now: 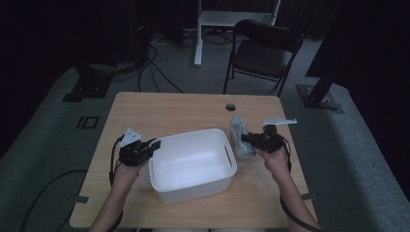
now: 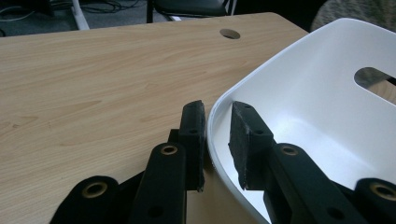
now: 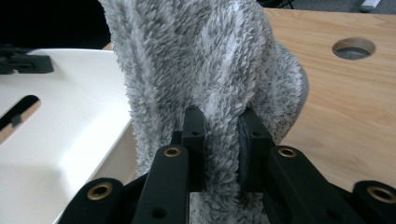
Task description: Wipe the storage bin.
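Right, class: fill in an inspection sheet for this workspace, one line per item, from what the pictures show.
Surface: wooden table, with a round hole.
Job's things: white bin; grey fluffy cloth beside the bin.
Clutter: nothing seen.
Grippers: left gripper has a finger on each side of the bin's rim; right gripper shut on the cloth.
Cables: one trails from each gripper; more on the floor.
Surroundings: dark room, folding chair, stands.
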